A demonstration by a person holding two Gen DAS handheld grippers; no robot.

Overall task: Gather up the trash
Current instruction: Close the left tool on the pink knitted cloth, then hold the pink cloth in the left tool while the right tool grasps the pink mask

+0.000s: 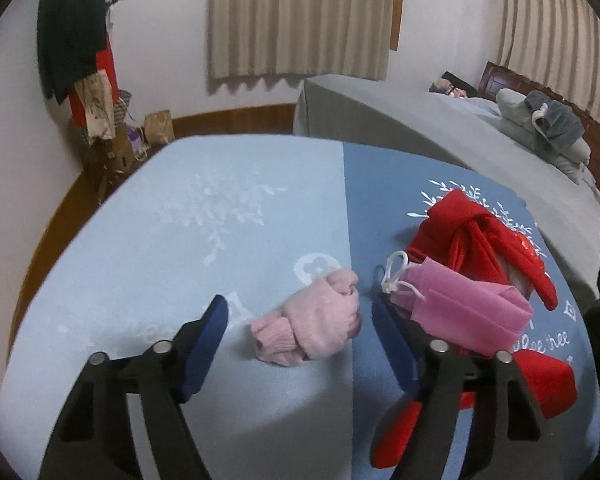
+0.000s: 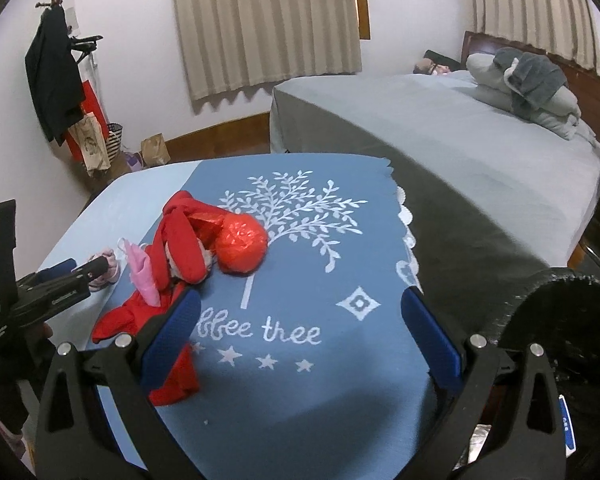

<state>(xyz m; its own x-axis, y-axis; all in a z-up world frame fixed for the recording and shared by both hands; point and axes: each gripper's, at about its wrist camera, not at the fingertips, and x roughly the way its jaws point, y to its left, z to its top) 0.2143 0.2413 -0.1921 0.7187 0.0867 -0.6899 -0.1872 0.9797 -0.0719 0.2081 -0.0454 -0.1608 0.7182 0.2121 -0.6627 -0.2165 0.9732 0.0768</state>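
Observation:
A rolled pink sock [image 1: 316, 320] lies on the blue tablecloth [image 1: 180, 240] between the open fingers of my left gripper [image 1: 300, 312], which hovers just above it. A pink face mask [image 1: 460, 312] leans on a red cloth bundle [image 1: 480, 248] beside the right finger. In the right wrist view the red bundle [image 2: 180, 248], a crumpled red plastic ball [image 2: 242, 248], the mask [image 2: 142, 276] and the sock [image 2: 104, 268] lie at the left. My right gripper [image 2: 300, 320] is open and empty over the "tree" print. The left gripper [image 2: 72, 272] shows there too.
A grey bed [image 2: 460, 152] with folded pillows [image 2: 540, 88] stands close on the right. A coat rack [image 2: 56, 80] with clothes and bags stands by the far wall. A black bag rim [image 2: 572, 312] sits at the right edge.

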